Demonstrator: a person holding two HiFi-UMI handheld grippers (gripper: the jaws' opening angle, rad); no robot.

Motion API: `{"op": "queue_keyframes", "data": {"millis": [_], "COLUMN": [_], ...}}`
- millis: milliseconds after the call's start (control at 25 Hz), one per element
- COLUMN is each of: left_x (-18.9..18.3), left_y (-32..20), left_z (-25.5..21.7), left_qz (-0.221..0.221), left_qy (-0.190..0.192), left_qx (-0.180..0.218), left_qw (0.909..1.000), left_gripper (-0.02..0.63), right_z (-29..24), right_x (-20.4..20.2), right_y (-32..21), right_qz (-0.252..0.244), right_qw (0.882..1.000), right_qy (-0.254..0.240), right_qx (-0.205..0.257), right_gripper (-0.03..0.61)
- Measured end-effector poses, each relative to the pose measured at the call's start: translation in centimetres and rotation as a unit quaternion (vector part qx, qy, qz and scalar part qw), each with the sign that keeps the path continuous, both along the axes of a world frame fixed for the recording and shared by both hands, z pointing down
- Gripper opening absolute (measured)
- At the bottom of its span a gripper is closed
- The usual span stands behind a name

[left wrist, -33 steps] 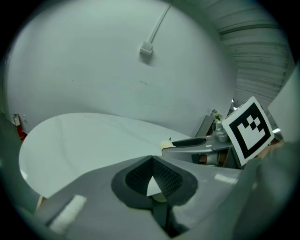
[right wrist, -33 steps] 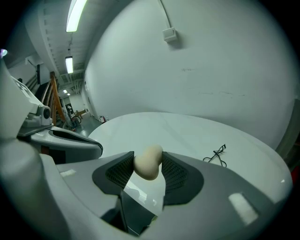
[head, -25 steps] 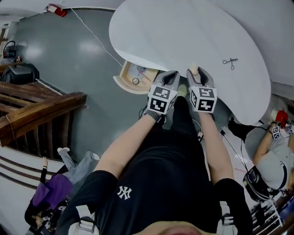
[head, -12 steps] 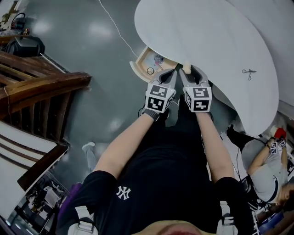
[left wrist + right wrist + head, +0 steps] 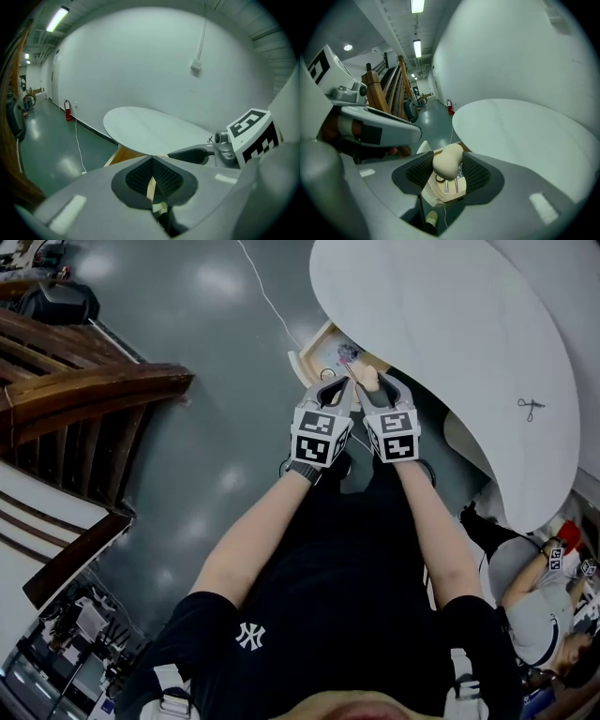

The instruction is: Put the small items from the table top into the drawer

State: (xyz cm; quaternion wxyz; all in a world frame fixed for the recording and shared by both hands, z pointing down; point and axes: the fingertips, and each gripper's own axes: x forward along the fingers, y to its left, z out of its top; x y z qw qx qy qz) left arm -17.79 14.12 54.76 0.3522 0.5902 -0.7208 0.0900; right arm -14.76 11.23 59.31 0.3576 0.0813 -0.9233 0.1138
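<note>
An open wooden drawer [image 5: 302, 357] sticks out from under the white oval table [image 5: 450, 324], with a ring [image 5: 326, 374] and other small things inside. My right gripper [image 5: 370, 381] is shut on a beige rounded piece [image 5: 367, 380], held just above the drawer. In the right gripper view the beige piece [image 5: 448, 161] sits between the pads of my right gripper [image 5: 448, 165], the drawer [image 5: 451, 190] below. Close beside it on the left, my left gripper [image 5: 336, 382] is shut and holds nothing [image 5: 152, 177]. Small scissors [image 5: 530, 409] lie on the table's far right side.
A dark wooden railing [image 5: 84, 390] runs along the left. A white cable [image 5: 267, 292] crosses the grey floor toward the table. Another person [image 5: 544, 606] sits at the lower right. A red fire extinguisher [image 5: 67, 110] stands by the far wall.
Both grippers have moved left along the table edge to the drawer. The right one has carried the beige piece over the open drawer; the left stays shut beside it.
</note>
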Motion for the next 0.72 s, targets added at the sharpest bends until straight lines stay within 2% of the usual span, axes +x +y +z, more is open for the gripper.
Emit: {"op": "queue_keyframes", "data": {"millis": [480, 720], "left_x": [-1.9, -2.3], "left_y": [1.7, 1.9], "left_z": [3.7, 4.4], "left_qz": [-0.011, -0.011], "left_qy": [0.003, 0.002], "left_qx": [-0.009, -0.012], "left_qw": [0.9999, 0.9999], "left_gripper": [0.000, 0.000], "right_z": [7.5, 9.1], "right_x": [-2.3, -2.9], "right_y": [2.1, 2.7], "right_qz": [-0.024, -0.027], "right_qw": [0.998, 0.998], "right_qy": [0.044, 0.051], "right_qx": [-0.024, -0.037], "right_gripper": [0.227, 0.244]}}
